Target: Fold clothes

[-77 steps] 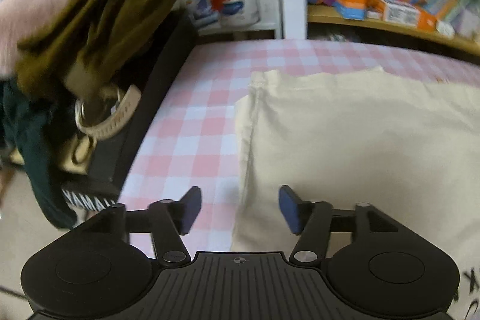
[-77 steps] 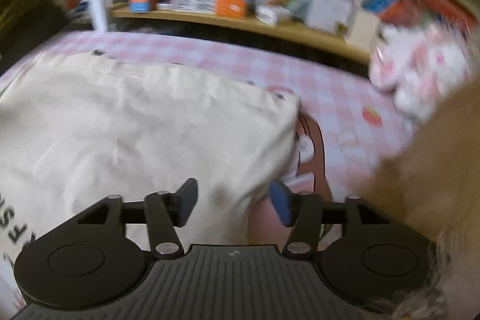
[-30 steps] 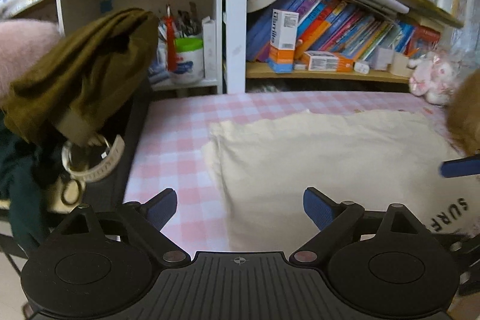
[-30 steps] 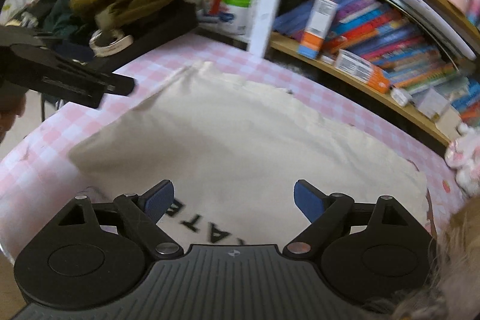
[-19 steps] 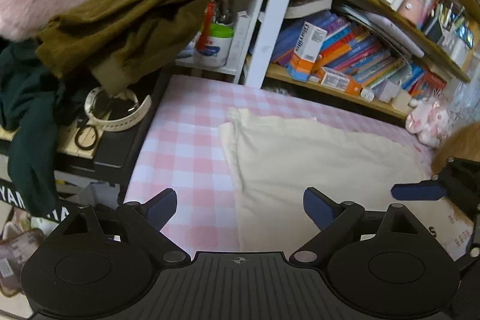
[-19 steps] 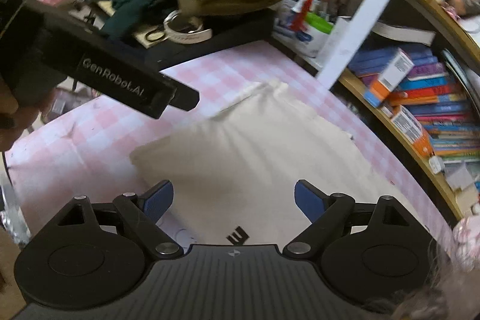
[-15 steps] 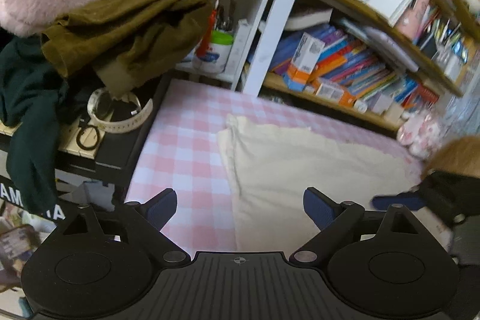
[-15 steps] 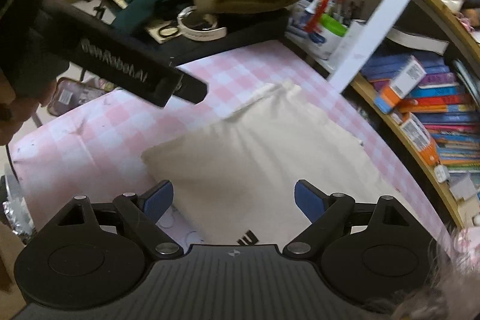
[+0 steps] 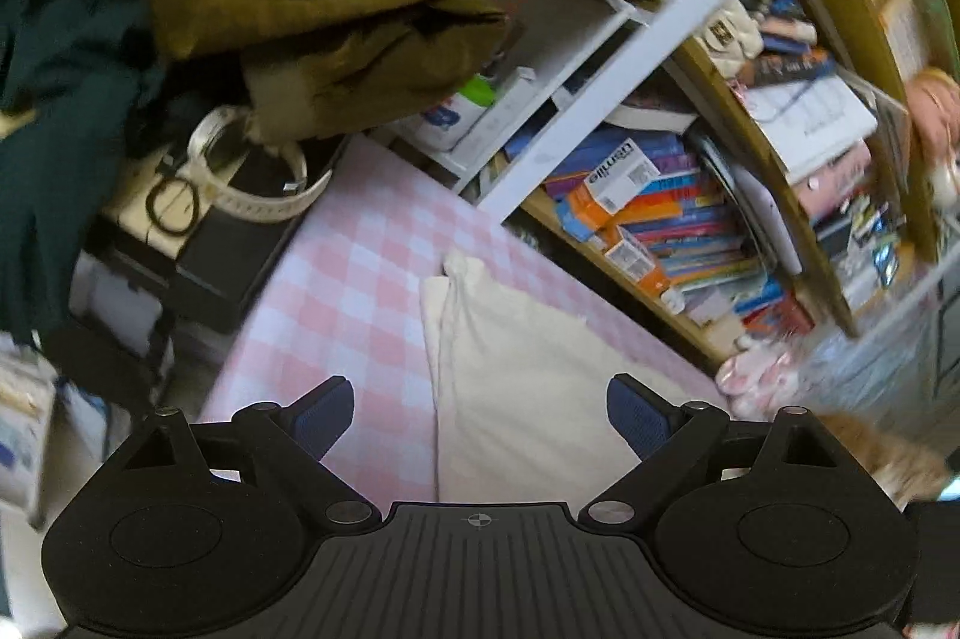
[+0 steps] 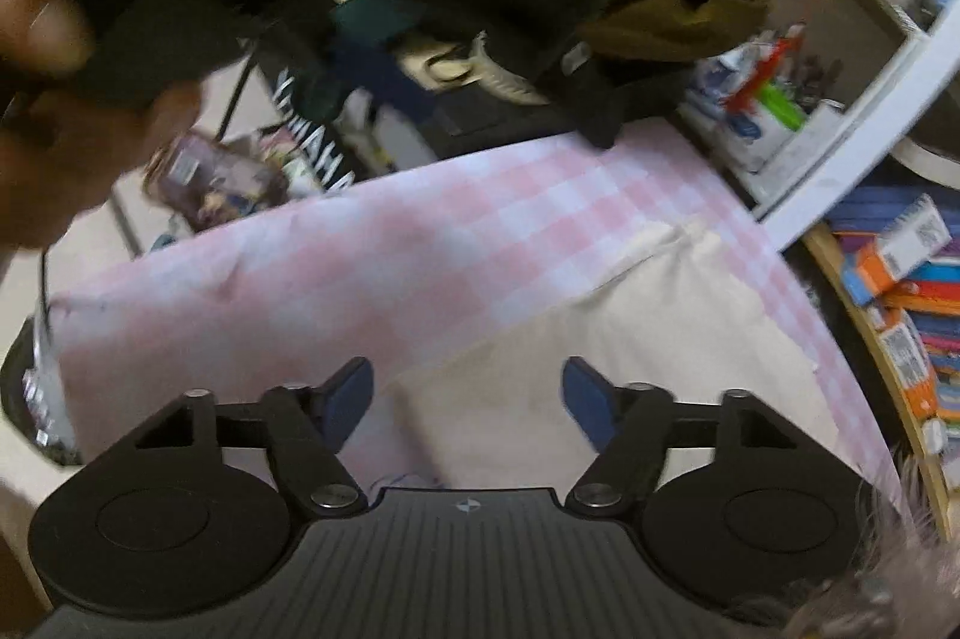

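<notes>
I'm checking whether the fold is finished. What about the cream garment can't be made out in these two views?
- Cream garment, left wrist view: near edge hidden behind the left gripper body.
- Right wrist view: garment motion-blurred; near part hidden behind the right gripper, so no print shows.
- Upper left there: a blurred hand and dark device block the view.

In the left wrist view, bare checked cloth lies open at 11 o'clock. An olive garment blocks at 10 o'clock, the bookshelf at 1. In the right wrist view, a hand crowds 10 o'clock.
</notes>
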The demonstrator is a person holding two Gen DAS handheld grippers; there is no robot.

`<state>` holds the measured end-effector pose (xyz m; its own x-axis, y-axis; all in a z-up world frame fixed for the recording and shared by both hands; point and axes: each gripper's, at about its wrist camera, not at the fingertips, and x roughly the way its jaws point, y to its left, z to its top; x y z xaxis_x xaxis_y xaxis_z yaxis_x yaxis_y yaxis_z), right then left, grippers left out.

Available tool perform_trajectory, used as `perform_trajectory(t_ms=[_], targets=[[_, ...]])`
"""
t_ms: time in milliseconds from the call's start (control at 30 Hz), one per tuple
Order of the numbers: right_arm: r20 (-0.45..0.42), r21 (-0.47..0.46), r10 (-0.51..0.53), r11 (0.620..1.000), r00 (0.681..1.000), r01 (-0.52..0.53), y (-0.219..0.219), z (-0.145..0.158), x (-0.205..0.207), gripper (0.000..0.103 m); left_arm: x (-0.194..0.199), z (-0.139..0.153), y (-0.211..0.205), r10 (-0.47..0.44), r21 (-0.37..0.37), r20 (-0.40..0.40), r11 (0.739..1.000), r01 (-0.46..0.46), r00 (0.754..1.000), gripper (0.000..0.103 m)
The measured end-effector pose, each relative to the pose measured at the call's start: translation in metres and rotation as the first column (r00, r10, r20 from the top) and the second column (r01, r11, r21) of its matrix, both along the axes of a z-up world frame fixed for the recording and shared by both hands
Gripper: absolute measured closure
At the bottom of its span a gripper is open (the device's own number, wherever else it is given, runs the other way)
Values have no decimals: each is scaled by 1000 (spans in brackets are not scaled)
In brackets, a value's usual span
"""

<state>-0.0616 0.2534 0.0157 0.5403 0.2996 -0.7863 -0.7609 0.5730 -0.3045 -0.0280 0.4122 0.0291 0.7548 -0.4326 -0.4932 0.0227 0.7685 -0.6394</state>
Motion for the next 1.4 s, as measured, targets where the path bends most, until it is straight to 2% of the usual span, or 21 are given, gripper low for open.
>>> perform_trajectory(t_ms=[67,133,333,400,433,467,600,700,867,900,933,1000,1033,1067,1133,1167,1200,1267,1300,1333,1400], targets=[[-10,-21,7,1000,1000,-7,3,-6,0,50,4,-4,-1,-24,-6,-28,1000,23,999,9],[-21,-42,14,999,1000,-15,5,-11,1,53,3,-8,-1,-27,-9,-42,1000,27,999,9],[-54,-103,33,994,998,-39,13,-29,2,68,4,-28,0,-60,-143,-103,989,44,993,10],[-65,-124,39,991,997,-47,15,-34,2,79,7,-36,-3,-84,-183,-129,981,60,988,10],[-70,-133,42,990,997,-51,16,-37,2,93,9,-40,-3,-95,-204,-140,977,65,986,10],[-62,-118,38,992,997,-45,13,-34,5,98,11,-44,-3,-104,-225,-153,972,68,983,10],[-21,-21,-7,1000,1000,7,0,-7,2,99,21,-63,-6,-128,-340,-207,939,51,970,10],[-4,25,-30,999,1000,30,-11,12,-1,99,32,-80,-14,-174,-444,-245,895,49,954,10],[-5,46,-53,998,999,53,-18,21,0,99,42,-104,-33,-214,-568,-301,823,6,929,12],[-8,47,-54,997,998,55,-18,22,1,99,43,-107,-35,-216,-585,-304,811,-3,928,14],[-26,52,-62,997,998,64,-19,22,3,99,44,-108,-38,-218,-587,-300,810,0,929,23],[-63,63,-78,995,995,82,-22,21,8,96,45,-109,-41,-217,-579,-306,815,0,927,37],[-83,69,-86,993,993,92,-24,21,10,87,46,-109,-42,-216,-573,-311,820,-2,925,47],[-120,85,-96,991,988,106,-31,25,12,72,45,-111,-43,-212,-567,-315,823,-4,925,52],[-193,114,-113,984,975,136,-45,33,17,58,43,-112,-42,-197,-558,-325,829,-19,925,64],[-197,114,-133,981,971,158,-53,40,23,57,42,-113,-42,-188,-549,-331,835,-27,925,67],[-201,113,-154,977,967,179,-60,47,30,56,40,-113,-42,-182,-539,-335,842,-29,925,74],[-208,112,-195,969,959,221,-75,61,43,44,39,-111,-43,-174,-512,-329,859,-20,928,83],[-211,111,-215,964,953,242,-82,68,50,42,39,-108,-44,-171,-494,-320,869,-10,932,89],[-213,102,-240,959,947,266,-82,71,66,37,39,-103,-45,-169,-476,-304,879,4,938,92],[-216,84,-288,946,933,312,-82,78,98,34,38,-92,-48,-167,-442,-257,896,38,952,94]])
